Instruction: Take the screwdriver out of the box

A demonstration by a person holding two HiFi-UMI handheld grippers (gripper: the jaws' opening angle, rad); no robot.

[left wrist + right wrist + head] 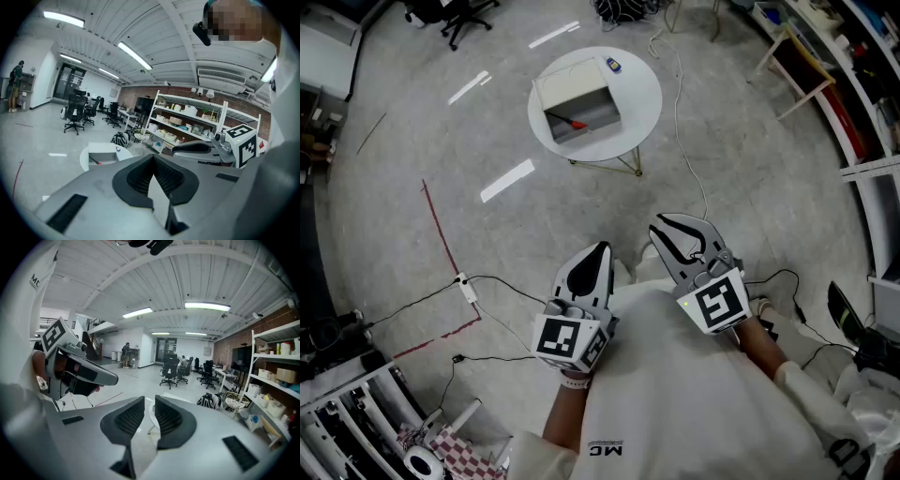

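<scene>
Open-plan lab-office workspace: bare grey concrete floor point(741, 169) with loose cables point(506, 286) and a red tape line point(441, 234), black swivel office chairs point(75, 115), metal shelving point(187, 124) stacked with boxes, brick wall point(281, 317), ceiling strip lights point(133, 55).

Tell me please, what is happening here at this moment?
A person stands some way from a round white table, holding a gripper in each hand near the body. The left gripper is shut and empty; the right gripper is open and empty. The red-handled screwdriver lies in the open box on the table, untouched.
</scene>
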